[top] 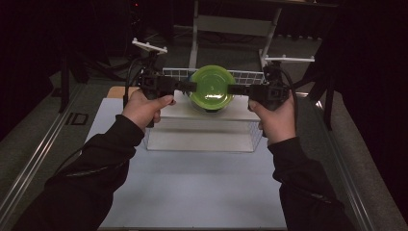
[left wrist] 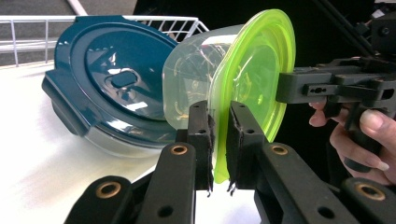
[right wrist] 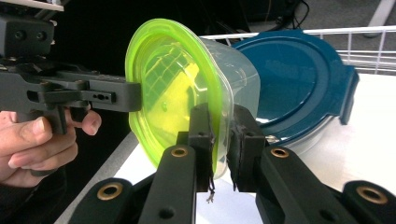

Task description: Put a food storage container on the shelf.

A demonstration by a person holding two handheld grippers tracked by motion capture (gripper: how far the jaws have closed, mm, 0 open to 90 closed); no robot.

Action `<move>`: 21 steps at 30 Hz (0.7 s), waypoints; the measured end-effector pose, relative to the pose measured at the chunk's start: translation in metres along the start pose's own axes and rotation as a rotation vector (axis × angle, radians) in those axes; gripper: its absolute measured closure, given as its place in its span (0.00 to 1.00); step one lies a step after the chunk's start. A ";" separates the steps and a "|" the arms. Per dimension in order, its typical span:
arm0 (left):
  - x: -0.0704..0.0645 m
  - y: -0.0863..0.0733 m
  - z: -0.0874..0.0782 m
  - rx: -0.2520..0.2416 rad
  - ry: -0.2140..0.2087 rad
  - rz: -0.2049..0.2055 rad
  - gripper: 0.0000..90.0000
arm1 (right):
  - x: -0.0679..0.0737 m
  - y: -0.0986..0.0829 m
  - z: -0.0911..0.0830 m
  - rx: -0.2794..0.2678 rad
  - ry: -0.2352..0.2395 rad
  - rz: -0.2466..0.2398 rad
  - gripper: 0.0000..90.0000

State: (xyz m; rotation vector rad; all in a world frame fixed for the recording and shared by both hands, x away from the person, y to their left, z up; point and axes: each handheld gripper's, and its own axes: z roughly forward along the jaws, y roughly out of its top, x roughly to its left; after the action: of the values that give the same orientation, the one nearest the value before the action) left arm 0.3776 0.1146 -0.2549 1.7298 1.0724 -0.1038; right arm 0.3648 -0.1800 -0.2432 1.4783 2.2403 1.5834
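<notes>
Lime-green plastic is what both claws have hold of: a round green lid (top: 212,85) seated on a clear container (left wrist: 196,74), the whole thing tipped on its side so the lid faces the person. In the high view it hangs between the two hands, above the far part of the white worktop (top: 192,192), in front of a white wire basket (top: 245,77) near the far edge.

The left claw (left wrist: 219,140) is clenched on the lid's rim, one jaw on the container side and the other on the lid's outer face, with the green edge running down between them. In the high view this left claw (top: 191,86) meets the lid at its left edge.

The right claw (right wrist: 222,142) is likewise clenched on the opposite rim, pinching the lid's edge where it overlaps the clear wall. In the high view the right claw (top: 232,89) touches the lid's right edge, so the container sits squarely between the two claws, held off the surface.

Behind the container a dark teal lidded container (left wrist: 116,79) leans at a tilt against the wire basket, resting on a raised white surface (top: 192,113). It stands just beside the clear container; whether they touch I cannot tell.
</notes>
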 end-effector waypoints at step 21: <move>0.018 0.008 0.015 -0.084 -0.001 -0.063 0.78 | -0.022 0.027 0.024 0.053 0.021 0.091 0.80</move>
State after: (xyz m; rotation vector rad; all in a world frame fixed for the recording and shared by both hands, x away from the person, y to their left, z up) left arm 0.3998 0.1137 -0.2657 1.6213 1.1161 -0.0981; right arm 0.4072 -0.1776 -0.2446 1.6063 2.2748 1.5824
